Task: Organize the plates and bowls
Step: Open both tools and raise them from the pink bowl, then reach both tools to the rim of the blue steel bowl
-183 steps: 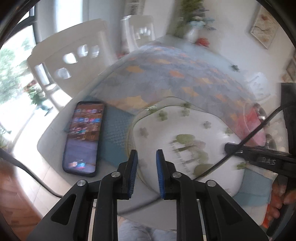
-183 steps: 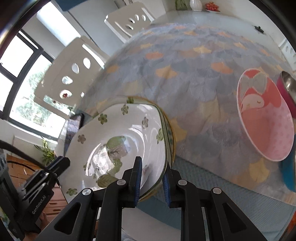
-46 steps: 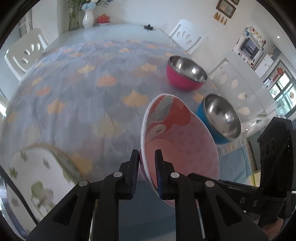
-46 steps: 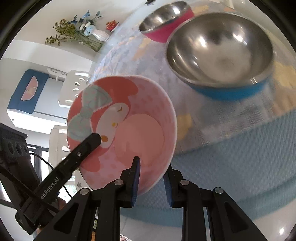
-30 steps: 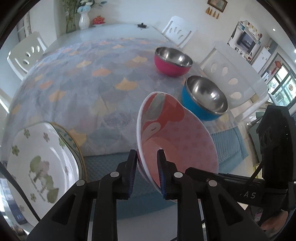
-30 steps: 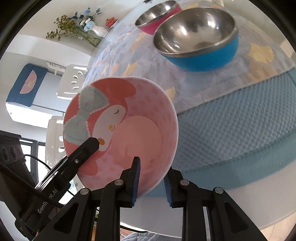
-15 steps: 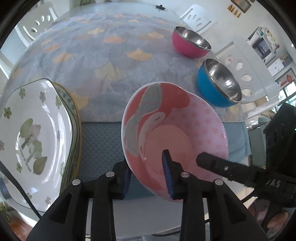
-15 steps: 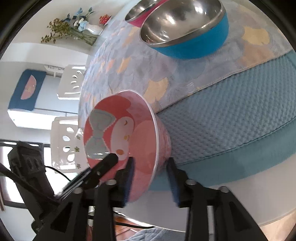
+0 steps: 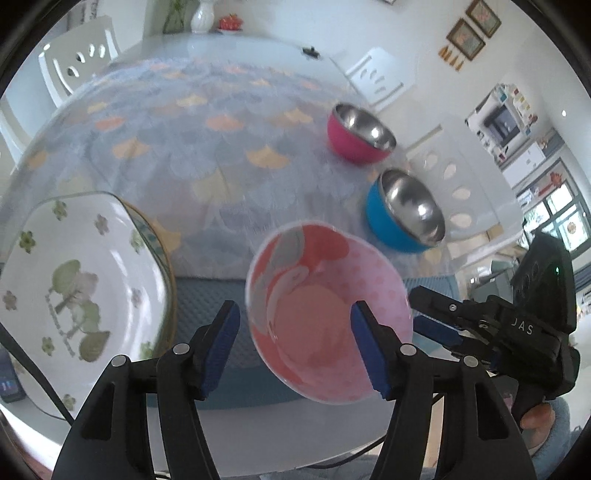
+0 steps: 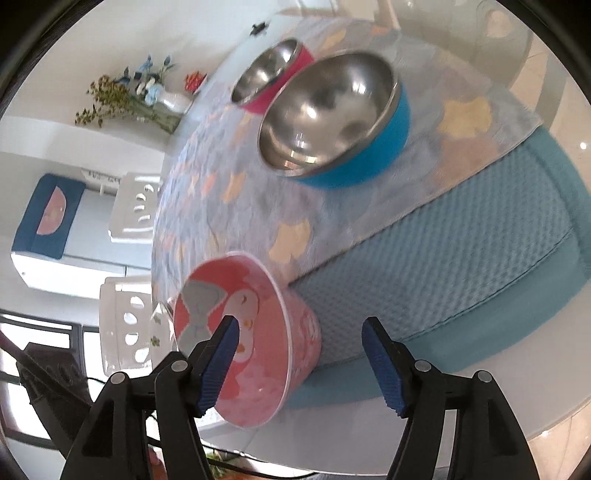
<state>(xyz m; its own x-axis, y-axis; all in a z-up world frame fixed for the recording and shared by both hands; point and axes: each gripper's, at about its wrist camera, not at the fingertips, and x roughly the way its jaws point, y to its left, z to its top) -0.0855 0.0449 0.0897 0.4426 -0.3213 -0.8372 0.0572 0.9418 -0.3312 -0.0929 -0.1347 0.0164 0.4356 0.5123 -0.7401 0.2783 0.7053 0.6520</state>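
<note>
White table (image 9: 258,435) under a scale-pattern cloth (image 9: 207,147) in grey, blue and orange, with a teal waffle-weave mat (image 10: 461,258) along the near edge. White cut-out chairs (image 9: 79,62) around it, a white vase with flowers (image 9: 201,16) at the far end, framed pictures (image 9: 474,27) on the wall, windows off to the sides. Readable writing is scarce: letters "JAS" on the right tool's body in my left view, nothing else legible. Pink bowl (image 9: 328,317) has a cartoon face with a grey bow printed inside and a dotted pink wall; it sits on the teal mat at the table's near edge, looks slightly tilted, image blurred. My left gripper (image 9: 295,354) is spread wide, fingers either side of the bowl's near rim, not touching it as far as I can see. My right gripper (image 10: 297,363) is also spread wide, bowl (image 10: 251,332) just by its left finger, nothing gripped. Left of the bowl, a white floral plate (image 9: 77,280) stacked on a second plate with a yellow-green rim. Beyond, a blue steel-lined bowl (image 10: 336,118) and behind it a magenta steel-lined bowl (image 9: 360,133), both upright on the cloth, apart from each other.
</note>
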